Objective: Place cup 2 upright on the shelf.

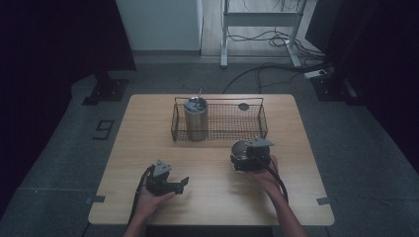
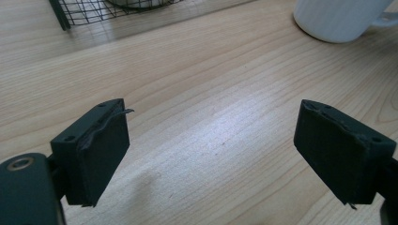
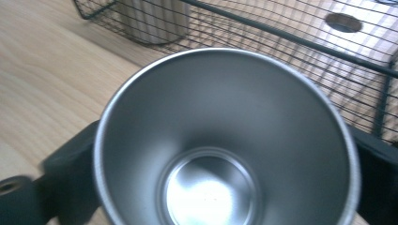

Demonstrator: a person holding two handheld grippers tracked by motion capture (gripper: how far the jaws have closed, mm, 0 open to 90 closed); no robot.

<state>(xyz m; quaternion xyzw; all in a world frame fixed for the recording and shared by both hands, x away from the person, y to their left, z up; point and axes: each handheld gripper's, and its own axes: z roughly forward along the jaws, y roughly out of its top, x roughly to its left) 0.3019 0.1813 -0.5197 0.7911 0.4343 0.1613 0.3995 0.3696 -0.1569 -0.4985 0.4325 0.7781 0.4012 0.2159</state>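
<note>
A cup [image 3: 225, 140] with a shiny steel inside stands on the wooden table [image 1: 148, 148] just in front of a black wire basket [image 1: 217, 98]. My right gripper [image 1: 243, 152] is shut on the cup, one black jaw against each side of its wall. In the left gripper view, a white ribbed cup [image 2: 338, 18] with a handle stands at the top right. My left gripper [image 1: 184, 183] rests low over the table's front left. It stands open, jaws wide apart with bare wood between them.
Inside the basket a steel tumbler [image 1: 195, 118] stands upright at the left end, and a small dark disc [image 1: 243, 106] lies at the right. Cables and a metal stand's feet [image 1: 257, 59] lie on the floor beyond the table.
</note>
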